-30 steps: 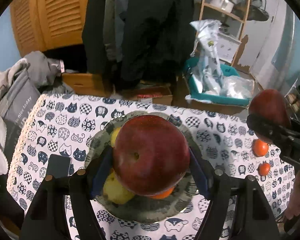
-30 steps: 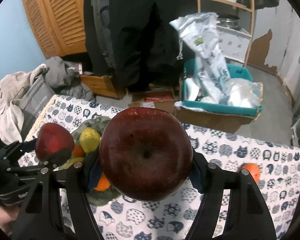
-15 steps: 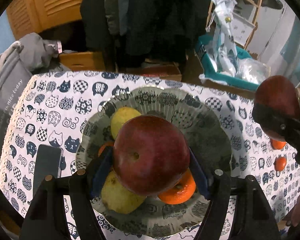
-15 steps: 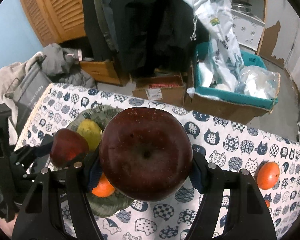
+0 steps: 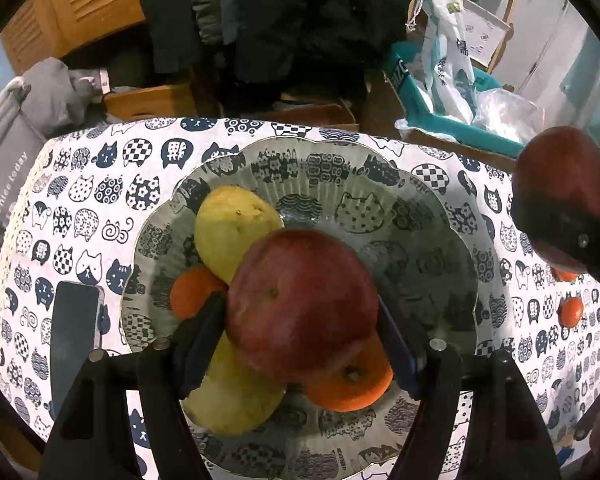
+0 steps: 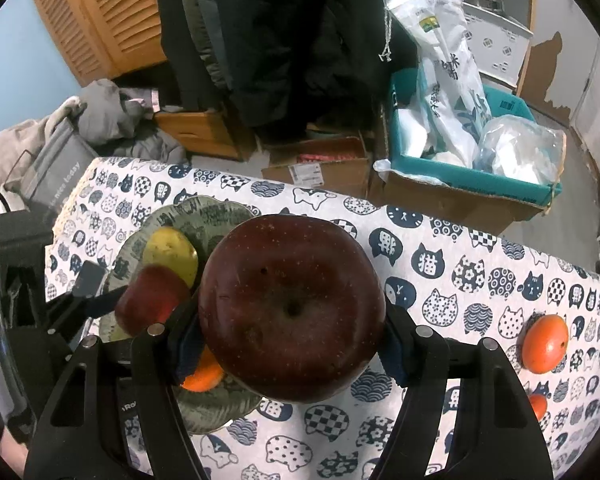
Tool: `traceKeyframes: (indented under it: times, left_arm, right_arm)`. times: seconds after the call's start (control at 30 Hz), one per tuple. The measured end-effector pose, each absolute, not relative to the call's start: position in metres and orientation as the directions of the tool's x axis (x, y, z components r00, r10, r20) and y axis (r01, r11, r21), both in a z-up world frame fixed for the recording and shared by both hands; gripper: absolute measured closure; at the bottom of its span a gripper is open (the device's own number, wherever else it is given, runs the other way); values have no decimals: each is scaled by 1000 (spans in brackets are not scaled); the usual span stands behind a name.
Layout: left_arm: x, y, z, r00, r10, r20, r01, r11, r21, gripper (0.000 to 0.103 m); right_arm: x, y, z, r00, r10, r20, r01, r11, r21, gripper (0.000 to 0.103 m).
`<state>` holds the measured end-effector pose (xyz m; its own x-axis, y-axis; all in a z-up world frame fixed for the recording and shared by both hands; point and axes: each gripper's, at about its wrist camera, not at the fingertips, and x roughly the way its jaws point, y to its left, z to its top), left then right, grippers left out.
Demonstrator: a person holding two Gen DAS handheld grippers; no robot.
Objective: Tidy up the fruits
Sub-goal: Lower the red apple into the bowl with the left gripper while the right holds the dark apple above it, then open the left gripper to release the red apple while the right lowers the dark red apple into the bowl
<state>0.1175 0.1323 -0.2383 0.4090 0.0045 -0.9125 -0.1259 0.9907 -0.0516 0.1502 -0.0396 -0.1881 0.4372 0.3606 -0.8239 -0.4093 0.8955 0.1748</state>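
My left gripper [image 5: 300, 320] is shut on a red apple [image 5: 300, 304] and holds it low over a patterned plate [image 5: 380, 208]. The plate holds two yellow pears [image 5: 232, 232] and two oranges [image 5: 348, 384]. My right gripper [image 6: 290, 328] is shut on a dark red apple [image 6: 292, 312], above the tablecloth just right of the plate [image 6: 212, 404]. That apple shows at the right in the left wrist view [image 5: 560, 192]. Two oranges [image 6: 544, 344] lie on the cloth at the right.
A dark phone [image 5: 74, 336] lies left of the plate. The table's far edge drops to a floor with cardboard boxes [image 6: 316, 160], a teal bin of bags [image 6: 460, 168] and clothes [image 6: 112, 120].
The left gripper has moved forward and down over the plate with its apple. The right gripper with its apple has come closer to the plate.
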Motion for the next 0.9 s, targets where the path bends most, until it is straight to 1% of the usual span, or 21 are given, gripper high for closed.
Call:
traceKeyframes:
  times: [0.03, 0.07, 0.1, 0.33, 0.9]
  left_arm:
    - [117, 133, -238, 411, -6, -912, -123, 991, -62, 22]
    - [116, 134, -235, 417, -17, -909, -122, 990, -75, 20]
    - [114, 134, -233, 424, -24, -905, -123, 989, -83, 16]
    - [104, 139, -222, 438, -29, -898, -122, 988, -91, 16]
    - [74, 202, -222, 415, 37, -909, -303, 948, -99, 16]
  right_arm:
    - [150, -40, -188, 438, 361, -823, -410, 895, 175, 31]
    - [150, -40, -188, 438, 362, -823, -410, 895, 175, 31]
    - [150, -40, -188, 438, 362, -823, -410, 895, 176, 31]
    - [152, -35, -192, 424, 372, -826, -410, 892, 192, 31]
    - [138, -4, -223, 343, 339, -876, -474, 868, 150, 31]
